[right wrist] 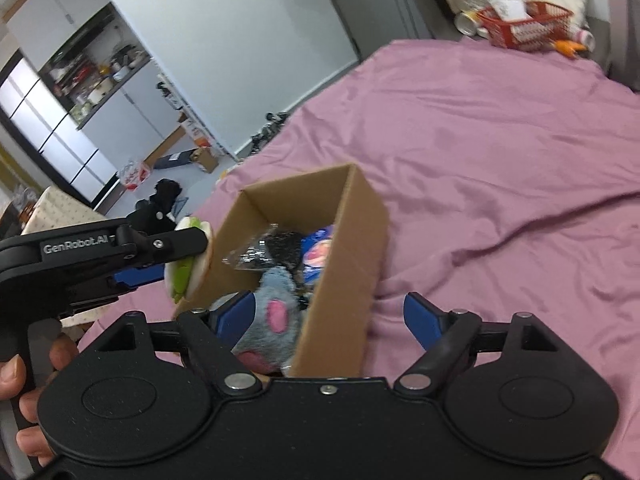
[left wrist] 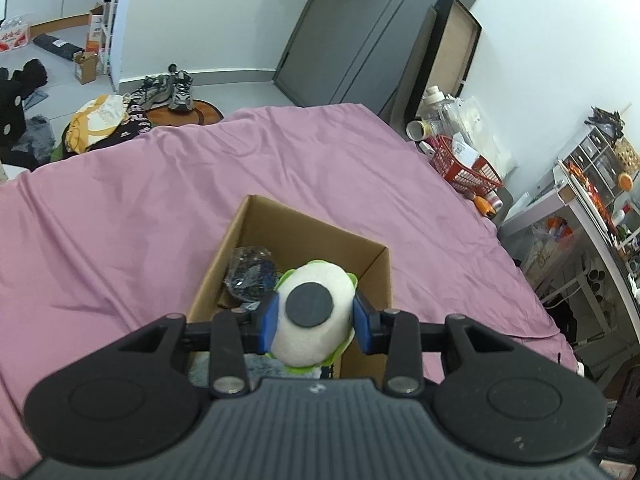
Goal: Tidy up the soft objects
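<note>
A brown cardboard box point(left wrist: 374, 276) stands open on the pink bed sheet point(left wrist: 140, 200). My left gripper point(left wrist: 314, 320) is shut on a white and green plush toy with a black round patch point(left wrist: 310, 312), held over the near part of the box. It also shows in the right wrist view point(right wrist: 188, 264) at the box's left wall point(right wrist: 224, 248). My right gripper point(right wrist: 330, 318) is open, its fingers astride the box's right wall point(right wrist: 344, 264). Inside lie a grey-blue plush with pink patches point(right wrist: 272, 316) and a clear wrapped dark item point(right wrist: 268, 252).
A red basket point(left wrist: 464, 164) with bottles sits at the bed's far right edge. Shelves with clutter point(left wrist: 592, 200) stand to the right. Shoes point(left wrist: 168, 92) and clothes lie on the floor beyond the bed. Open sheet surrounds the box.
</note>
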`<action>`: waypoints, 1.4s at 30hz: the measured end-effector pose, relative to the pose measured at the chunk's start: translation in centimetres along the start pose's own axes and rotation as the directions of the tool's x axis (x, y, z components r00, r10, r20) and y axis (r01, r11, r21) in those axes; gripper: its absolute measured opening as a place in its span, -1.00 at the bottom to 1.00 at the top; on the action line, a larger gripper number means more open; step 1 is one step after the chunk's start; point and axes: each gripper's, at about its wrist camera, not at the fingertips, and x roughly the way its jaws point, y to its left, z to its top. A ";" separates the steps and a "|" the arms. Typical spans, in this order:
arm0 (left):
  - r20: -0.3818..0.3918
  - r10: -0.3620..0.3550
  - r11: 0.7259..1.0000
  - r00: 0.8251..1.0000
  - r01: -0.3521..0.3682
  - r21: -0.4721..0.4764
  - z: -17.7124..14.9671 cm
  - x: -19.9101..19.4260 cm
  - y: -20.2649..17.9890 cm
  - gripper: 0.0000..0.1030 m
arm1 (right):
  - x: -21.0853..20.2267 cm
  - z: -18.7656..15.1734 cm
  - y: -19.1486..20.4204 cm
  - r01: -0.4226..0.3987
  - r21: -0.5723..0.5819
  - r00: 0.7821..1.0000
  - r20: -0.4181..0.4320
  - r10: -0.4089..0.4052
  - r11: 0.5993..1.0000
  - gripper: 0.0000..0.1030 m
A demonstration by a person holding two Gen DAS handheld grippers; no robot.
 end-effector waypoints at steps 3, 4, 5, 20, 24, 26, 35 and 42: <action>-0.012 -0.002 1.000 1.000 0.003 0.020 0.2 0.9 -0.8 -0.26 | 0.0 0.2 -0.8 0.010 0.024 1.000 -0.002 -0.010 1.000 0.57; -0.015 -0.004 1.000 1.000 0.004 0.025 0.2 1.2 -1.1 -0.26 | 0.0 0.3 -1.0 0.010 0.032 1.000 -0.002 -0.010 0.999 0.57; -0.019 -0.005 1.000 1.000 0.005 0.028 0.3 1.6 -1.4 -0.26 | 0.0 0.4 -1.2 0.010 0.038 1.000 -0.002 -0.010 0.999 0.57; -0.039 0.026 0.997 0.999 -0.023 0.072 0.8 3.9 -4.1 0.24 | -0.7 0.1 -3.0 0.018 0.096 0.999 0.031 -0.022 0.995 0.57; -0.057 0.056 0.993 0.997 -0.050 0.104 0.8 3.4 -4.4 0.38 | -1.4 0.3 -3.1 0.028 0.112 0.998 0.047 -0.033 0.993 0.57; -0.064 0.063 0.993 0.996 -0.056 0.107 0.7 2.8 -4.4 0.45 | -1.9 0.2 -3.1 0.036 0.113 0.997 0.062 -0.043 0.993 0.57; -0.057 0.081 0.988 0.995 -0.073 0.137 0.5 -0.7 -4.6 0.56 | -5.0 0.0 -2.6 0.079 0.122 0.987 0.131 -0.095 0.989 0.80; -0.036 0.050 0.986 0.998 -0.043 0.159 0.2 -3.7 -4.9 0.81 | -7.7 -0.3 -1.8 0.101 0.125 0.978 0.170 -0.122 0.987 1.00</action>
